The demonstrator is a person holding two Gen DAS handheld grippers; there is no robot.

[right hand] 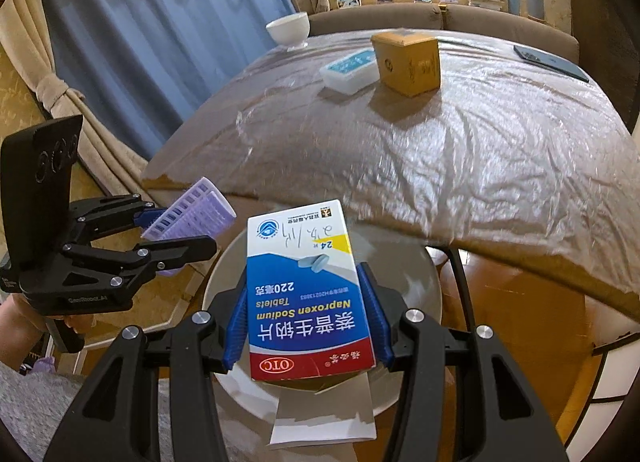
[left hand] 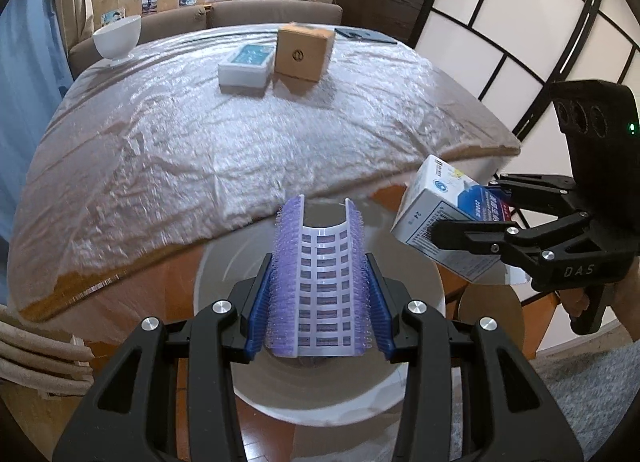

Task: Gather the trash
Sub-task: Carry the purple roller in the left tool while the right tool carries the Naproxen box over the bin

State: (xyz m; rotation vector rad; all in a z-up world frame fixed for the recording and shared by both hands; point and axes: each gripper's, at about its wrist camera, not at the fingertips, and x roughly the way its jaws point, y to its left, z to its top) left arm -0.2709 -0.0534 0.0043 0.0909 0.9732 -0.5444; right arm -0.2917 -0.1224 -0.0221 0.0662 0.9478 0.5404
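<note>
My left gripper [left hand: 319, 298] is shut on a purple and white bristly curler piece [left hand: 320, 282] and holds it over a round white bin [left hand: 224, 274] beside the table. My right gripper [right hand: 306, 316] is shut on a blue and white Naproxen tablet box [right hand: 306, 290], also over the bin [right hand: 416, 282], with a paper leaflet hanging from the box's near end. In the left wrist view the right gripper [left hand: 460, 218] and box [left hand: 432, 214] are at the right. In the right wrist view the left gripper [right hand: 176, 230] and curler [right hand: 192, 208] are at the left.
The table [left hand: 200, 134] has a crinkled plastic cover. On its far side stand a brown cardboard box [left hand: 302, 52], a white and teal box [left hand: 246, 64], a white bowl [left hand: 117, 38] and a dark booklet [left hand: 362, 34]. A sofa stands behind; a paneled screen [left hand: 520, 34] is at the right.
</note>
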